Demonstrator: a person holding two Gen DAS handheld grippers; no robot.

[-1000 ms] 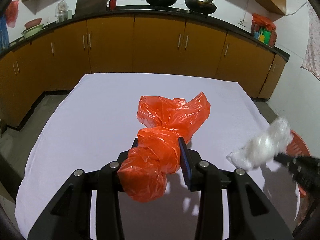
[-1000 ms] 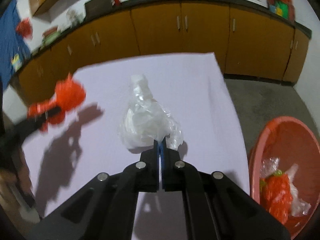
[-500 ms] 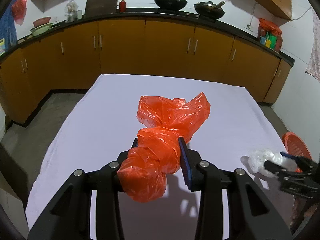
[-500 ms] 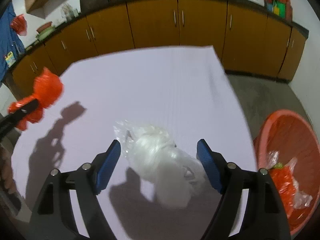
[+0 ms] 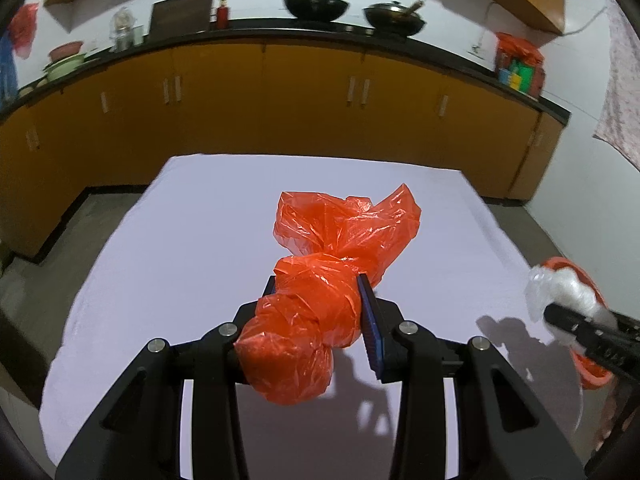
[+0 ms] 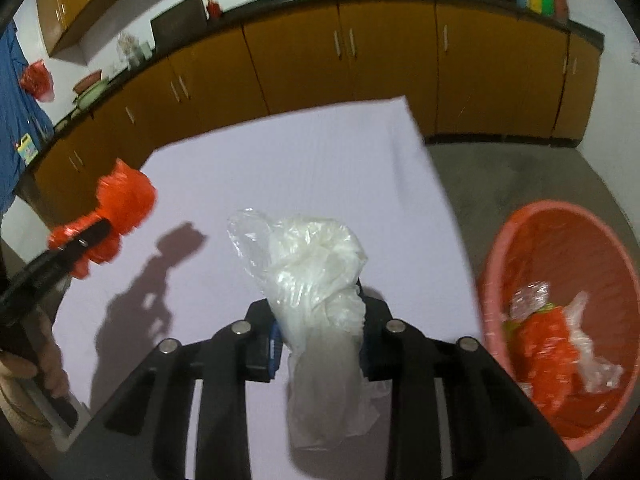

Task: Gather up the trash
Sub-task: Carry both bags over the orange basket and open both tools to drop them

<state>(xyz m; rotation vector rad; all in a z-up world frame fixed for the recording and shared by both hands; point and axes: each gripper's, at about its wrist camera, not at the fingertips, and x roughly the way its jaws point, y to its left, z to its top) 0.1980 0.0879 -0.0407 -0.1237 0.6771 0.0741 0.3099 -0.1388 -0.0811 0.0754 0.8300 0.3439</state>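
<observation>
Closest in, the left gripper (image 5: 318, 312) is clamped on a crumpled orange plastic bag (image 5: 320, 304); its blue pads (image 5: 370, 332) press the bag's twisted middle, one lump bulging back between the black arms and the loose end fanning out ahead, lifted above the white tablecloth (image 5: 200, 240). In the right wrist view, the right gripper (image 6: 318, 320) has a clear plastic bag (image 6: 316, 280) between its fingers, and its jaws are closing on it; the pads sit against the bag's sides, with a tail hanging below and the puffed top standing above. A hand (image 6: 24, 368) shows at that view's left edge, beside the left gripper's handle. Just past the table's right edge, on the grey floor (image 6: 500, 176), stands an orange basin (image 6: 560, 220) with orange and clear plastic scraps lying in it. Farther off, yellow-brown cabinets (image 5: 312, 112) run under a dark countertop (image 5: 440, 52), where two black woks (image 5: 316, 2) rest.
</observation>
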